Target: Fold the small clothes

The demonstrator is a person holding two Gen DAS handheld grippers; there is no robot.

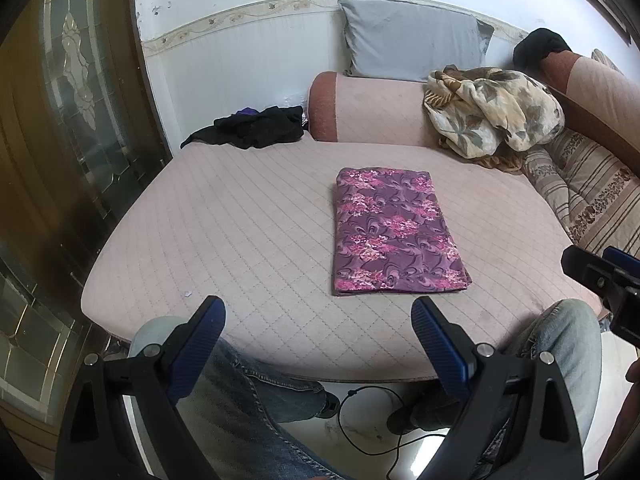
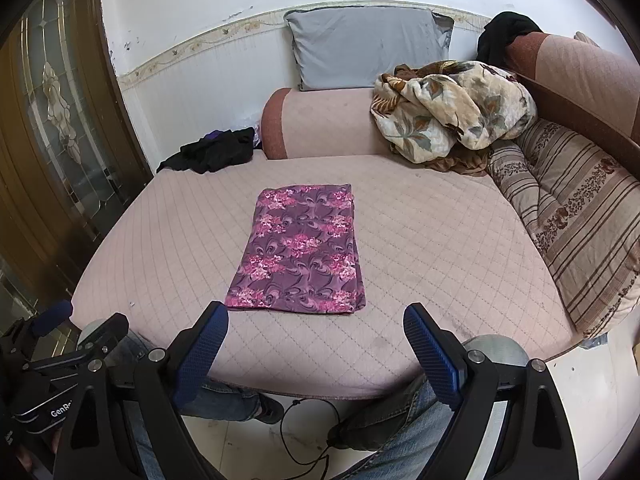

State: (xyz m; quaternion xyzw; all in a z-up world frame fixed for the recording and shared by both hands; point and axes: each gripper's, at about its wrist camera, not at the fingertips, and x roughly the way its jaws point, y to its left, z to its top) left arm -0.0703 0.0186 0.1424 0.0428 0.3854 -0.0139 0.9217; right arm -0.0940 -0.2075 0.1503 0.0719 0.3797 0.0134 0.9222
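A purple cloth with pink flowers [image 1: 394, 232] lies folded into a flat rectangle on the pink quilted seat [image 1: 248, 232]. It also shows in the right wrist view [image 2: 300, 252]. My left gripper [image 1: 318, 316] is open and empty, held back over the seat's front edge, left of the cloth's near end. My right gripper [image 2: 316, 322] is open and empty, just short of the cloth's near edge. The right gripper's body shows at the right edge of the left wrist view [image 1: 608, 276], and the left gripper's body at the lower left of the right wrist view [image 2: 60, 344].
A black garment pile [image 1: 256, 126] lies at the seat's far left corner. A floral blanket [image 1: 492, 108] is heaped at the back right by a striped cushion [image 1: 592, 196]. A grey pillow [image 1: 412, 40] leans on the wall. My jeans-clad knees [image 1: 568, 332] and a cable [image 1: 360, 420] are below the front edge.
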